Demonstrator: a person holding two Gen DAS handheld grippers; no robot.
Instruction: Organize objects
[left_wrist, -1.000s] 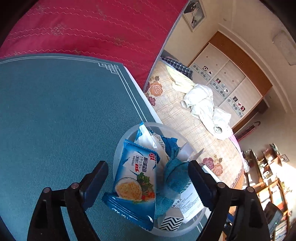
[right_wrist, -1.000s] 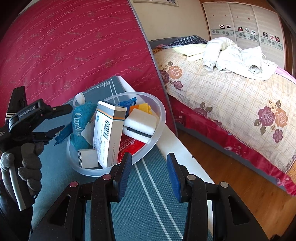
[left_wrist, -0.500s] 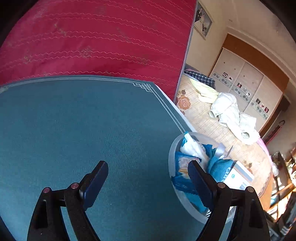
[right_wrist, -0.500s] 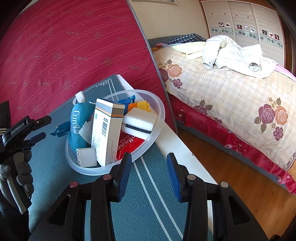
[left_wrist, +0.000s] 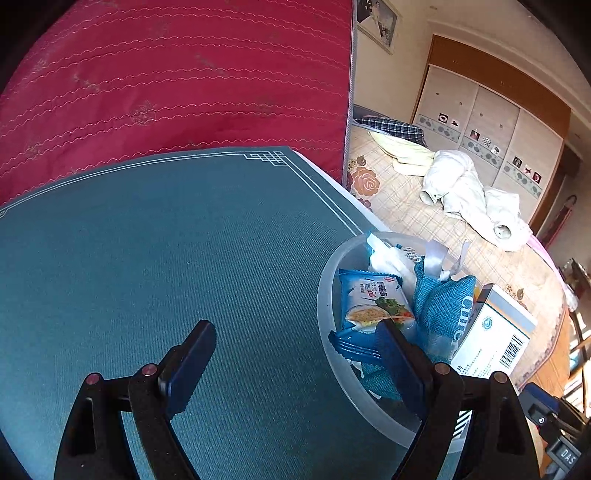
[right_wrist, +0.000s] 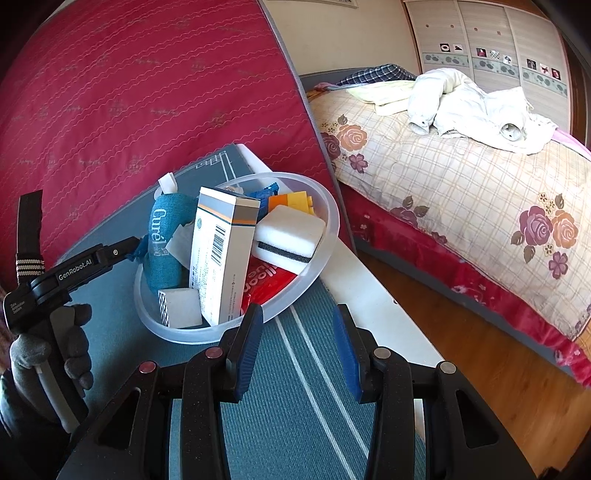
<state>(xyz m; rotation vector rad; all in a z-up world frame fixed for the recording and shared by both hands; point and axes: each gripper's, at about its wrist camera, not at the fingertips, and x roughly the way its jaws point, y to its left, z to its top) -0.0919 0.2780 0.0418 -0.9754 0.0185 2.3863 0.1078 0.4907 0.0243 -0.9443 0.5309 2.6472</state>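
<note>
A clear plastic bowl (left_wrist: 325, 295) (right_wrist: 325, 236) stands near the corner of the teal table mat (left_wrist: 147, 258). It holds a blue cracker packet (left_wrist: 369, 306), a teal Curel pouch (left_wrist: 443, 310) (right_wrist: 162, 236), a white barcode box (left_wrist: 495, 332) (right_wrist: 221, 258), a white sponge (right_wrist: 288, 232), a red packet (right_wrist: 266, 280) and an orange block (right_wrist: 291, 201). My left gripper (left_wrist: 295, 354) is open and empty, its right finger over the bowl's rim by the cracker packet. My right gripper (right_wrist: 299, 332) is open and empty, just in front of the bowl.
A red quilted mattress (left_wrist: 166, 81) stands upright behind the table. A bed (right_wrist: 461, 177) with a white jacket (right_wrist: 472, 107) lies to the right, across a strip of wood floor (right_wrist: 480, 369). The table edge (right_wrist: 369, 291) runs just right of the bowl.
My left gripper let the cracker packet drop into the bowl, swung away to the left, and has come back toward the bowl's rim. My right gripper has hardly moved.
</note>
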